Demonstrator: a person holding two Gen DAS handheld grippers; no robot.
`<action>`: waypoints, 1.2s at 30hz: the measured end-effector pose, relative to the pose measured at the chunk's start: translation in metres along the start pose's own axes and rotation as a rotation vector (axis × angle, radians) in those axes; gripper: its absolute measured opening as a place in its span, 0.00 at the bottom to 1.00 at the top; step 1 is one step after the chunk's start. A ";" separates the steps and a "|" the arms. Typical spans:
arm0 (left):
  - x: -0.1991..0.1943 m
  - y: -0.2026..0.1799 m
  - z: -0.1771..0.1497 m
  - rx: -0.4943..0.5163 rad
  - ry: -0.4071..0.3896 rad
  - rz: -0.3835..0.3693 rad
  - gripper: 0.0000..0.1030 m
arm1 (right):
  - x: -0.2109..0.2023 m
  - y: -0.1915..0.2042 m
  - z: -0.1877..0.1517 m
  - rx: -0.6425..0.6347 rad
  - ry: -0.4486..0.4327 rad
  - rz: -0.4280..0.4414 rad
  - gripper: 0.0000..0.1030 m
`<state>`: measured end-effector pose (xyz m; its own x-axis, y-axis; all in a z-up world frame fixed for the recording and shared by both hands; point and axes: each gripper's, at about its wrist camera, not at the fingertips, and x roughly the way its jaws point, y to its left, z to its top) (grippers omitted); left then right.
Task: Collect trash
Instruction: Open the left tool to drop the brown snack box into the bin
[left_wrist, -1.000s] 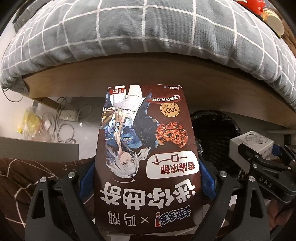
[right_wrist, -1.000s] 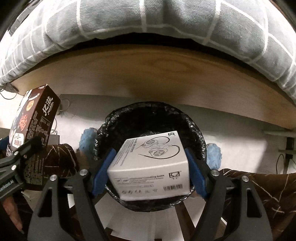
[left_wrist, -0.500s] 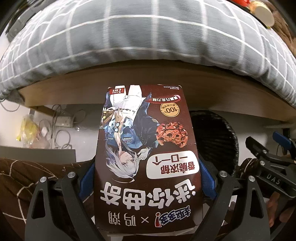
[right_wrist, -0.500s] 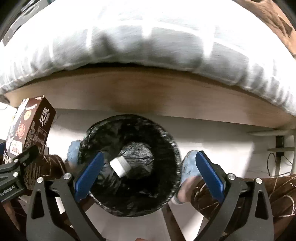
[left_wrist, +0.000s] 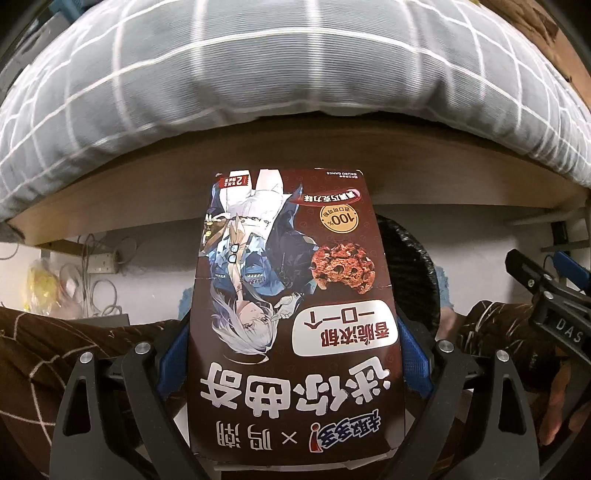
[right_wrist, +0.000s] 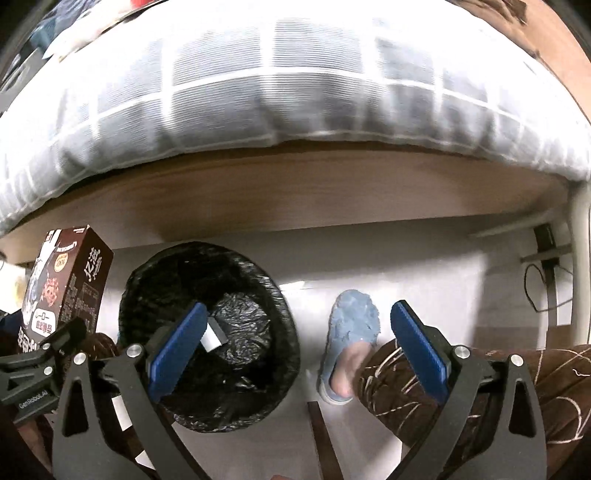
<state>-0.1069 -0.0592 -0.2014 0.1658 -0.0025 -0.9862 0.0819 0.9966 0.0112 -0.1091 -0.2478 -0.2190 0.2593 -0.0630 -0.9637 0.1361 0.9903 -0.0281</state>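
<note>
Grey checked bedding (left_wrist: 258, 81) fills the top of both wrist views, bulging over the wooden side board of the bed (right_wrist: 295, 192). Below it lies the pale floor (right_wrist: 424, 280), and on the floor stands a round bin lined with a black bag (right_wrist: 251, 398). A small white box (right_wrist: 214, 336) lies inside that bin, on the crumpled liner. The person's legs in brown patterned trousers (right_wrist: 480, 398) sit on either side, with a foot in a blue fluffy slipper (right_wrist: 354, 325) just right of the bin. The brown cookie box (left_wrist: 291, 325) is clamped by its sides in the left hand-held gripper (left_wrist: 291, 354), upright in the left wrist view with its print upside down, and covers most of the bin behind it. The right hand-held gripper (right_wrist: 295, 354) stands wide apart with nothing between its blue pads (right_wrist: 417, 347), over the bin's right rim and the slipper. A power strip (left_wrist: 99, 260) with cables lies under the bed at left.
</note>
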 end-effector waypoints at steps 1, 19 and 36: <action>0.002 -0.004 0.000 0.005 -0.001 -0.004 0.86 | 0.001 -0.004 0.000 0.013 0.001 0.001 0.93; 0.053 -0.030 -0.006 0.084 0.050 0.019 0.88 | -0.008 -0.017 0.010 0.049 -0.005 0.022 0.93; 0.052 -0.026 -0.003 0.082 0.041 0.055 0.94 | -0.006 -0.010 0.011 0.030 -0.014 0.015 0.93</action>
<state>-0.1033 -0.0850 -0.2539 0.1317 0.0571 -0.9896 0.1546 0.9849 0.0774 -0.1010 -0.2585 -0.2100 0.2746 -0.0505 -0.9602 0.1612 0.9869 -0.0058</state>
